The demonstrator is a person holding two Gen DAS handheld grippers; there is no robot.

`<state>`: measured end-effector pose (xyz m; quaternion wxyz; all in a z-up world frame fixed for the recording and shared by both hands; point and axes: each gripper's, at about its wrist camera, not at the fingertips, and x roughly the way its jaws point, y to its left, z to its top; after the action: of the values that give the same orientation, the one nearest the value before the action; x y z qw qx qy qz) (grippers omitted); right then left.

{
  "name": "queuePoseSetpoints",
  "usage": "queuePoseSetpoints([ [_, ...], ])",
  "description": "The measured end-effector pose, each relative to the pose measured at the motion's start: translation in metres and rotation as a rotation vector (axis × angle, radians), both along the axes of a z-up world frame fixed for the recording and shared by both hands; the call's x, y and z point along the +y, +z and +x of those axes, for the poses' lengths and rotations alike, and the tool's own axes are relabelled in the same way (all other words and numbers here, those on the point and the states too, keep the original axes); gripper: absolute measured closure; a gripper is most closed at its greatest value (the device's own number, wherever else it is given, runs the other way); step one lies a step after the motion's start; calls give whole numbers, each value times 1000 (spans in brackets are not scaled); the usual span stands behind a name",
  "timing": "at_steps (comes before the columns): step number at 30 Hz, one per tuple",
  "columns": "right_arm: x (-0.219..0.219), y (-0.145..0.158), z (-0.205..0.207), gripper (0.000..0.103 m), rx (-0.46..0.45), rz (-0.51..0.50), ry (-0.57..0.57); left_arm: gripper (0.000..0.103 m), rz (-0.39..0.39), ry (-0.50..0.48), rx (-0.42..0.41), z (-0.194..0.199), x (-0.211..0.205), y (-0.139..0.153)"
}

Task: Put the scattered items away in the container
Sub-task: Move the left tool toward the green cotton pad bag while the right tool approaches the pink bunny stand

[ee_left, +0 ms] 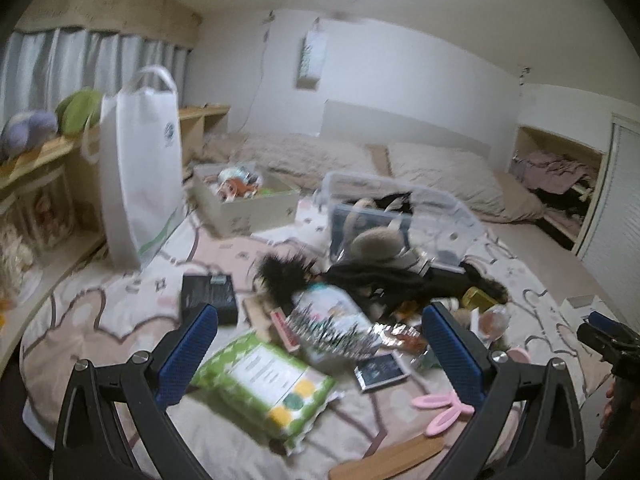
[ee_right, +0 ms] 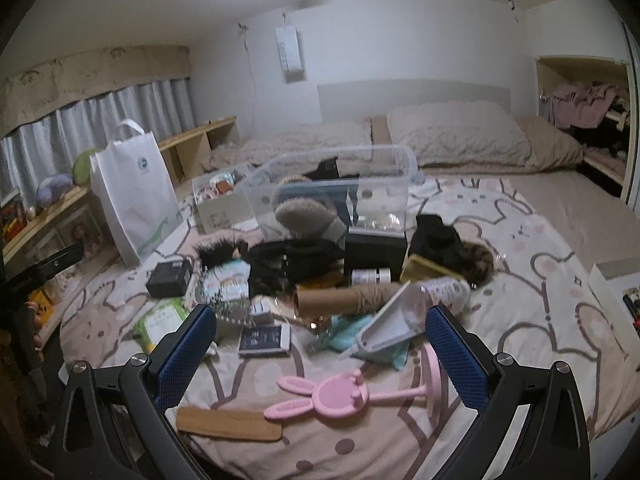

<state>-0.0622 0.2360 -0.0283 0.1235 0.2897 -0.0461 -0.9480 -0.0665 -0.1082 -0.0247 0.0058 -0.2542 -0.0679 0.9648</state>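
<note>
A clear plastic bin (ee_right: 380,172) (ee_left: 440,208) stands on the bed behind a heap of scattered items. In front lie a pink bunny mirror (ee_right: 332,396) (ee_left: 436,410), a green wipes pack (ee_left: 272,380) (ee_right: 164,322), a cardboard tube (ee_right: 344,300), a dark booklet (ee_right: 264,338) (ee_left: 380,372), a black box (ee_left: 208,296) (ee_right: 168,276) and a brown flat strip (ee_right: 230,424). My left gripper (ee_left: 320,344) hangs open above the wipes pack and booklet, holding nothing. My right gripper (ee_right: 320,340) is open above the bunny mirror, also holding nothing.
A white tote bag (ee_left: 138,176) (ee_right: 134,196) stands at the left beside a wooden shelf (ee_left: 36,160). A beige box of toys (ee_left: 244,200) sits behind the pile. Pillows (ee_right: 456,136) lie at the headboard. The bed's right side shows bare blanket (ee_right: 540,280).
</note>
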Motion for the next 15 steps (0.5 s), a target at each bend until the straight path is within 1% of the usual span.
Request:
queuePoseSetpoints([
  [7,-3,-26,-6,0,-66,22,-4,0,16,85,-103,-2,-16,-40],
  [15,-11,-54,-13,0,-143,58,14,0,39,65,-194,-4,-17,-82],
])
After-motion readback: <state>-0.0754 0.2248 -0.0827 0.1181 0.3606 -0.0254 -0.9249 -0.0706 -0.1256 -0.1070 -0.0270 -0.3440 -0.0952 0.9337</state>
